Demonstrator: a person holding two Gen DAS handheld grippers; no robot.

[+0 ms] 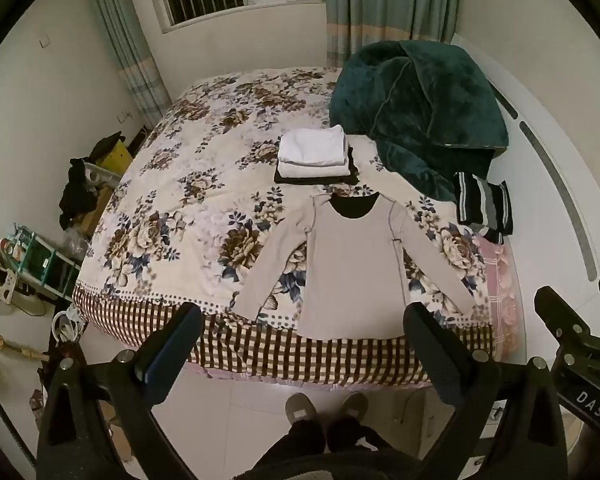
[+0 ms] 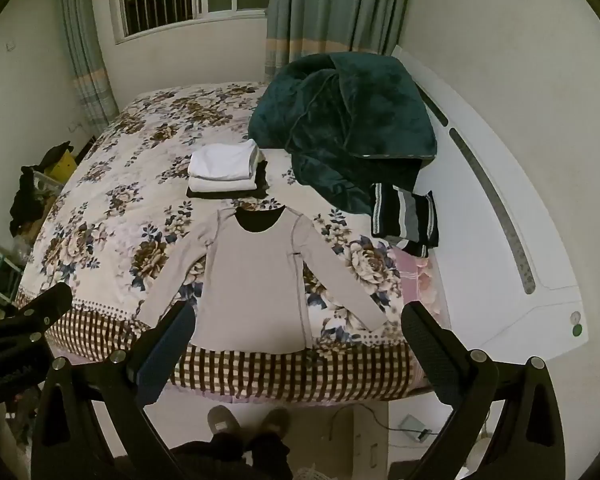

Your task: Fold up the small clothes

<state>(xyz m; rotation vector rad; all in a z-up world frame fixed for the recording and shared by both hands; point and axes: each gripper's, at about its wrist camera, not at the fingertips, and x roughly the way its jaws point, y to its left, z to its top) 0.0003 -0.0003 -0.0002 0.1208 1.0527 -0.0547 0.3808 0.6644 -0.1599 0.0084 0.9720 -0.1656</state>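
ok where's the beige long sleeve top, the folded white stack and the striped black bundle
beige long-sleeve top [image 1: 352, 268], left wrist view, middle of its chest panel
folded white stack [image 2: 224, 166], right wrist view, top face of the upper white piece
striped black bundle [image 2: 406, 216], right wrist view, on its grey and white stripes

- Left gripper [image 1: 302, 322]: matte black frame, silver screws, dark blue pad, white "DAS" lettering nearby.
- Right gripper [image 2: 298, 320]: same black build.
- Grey slippers [image 1: 326, 406], dark trousers.
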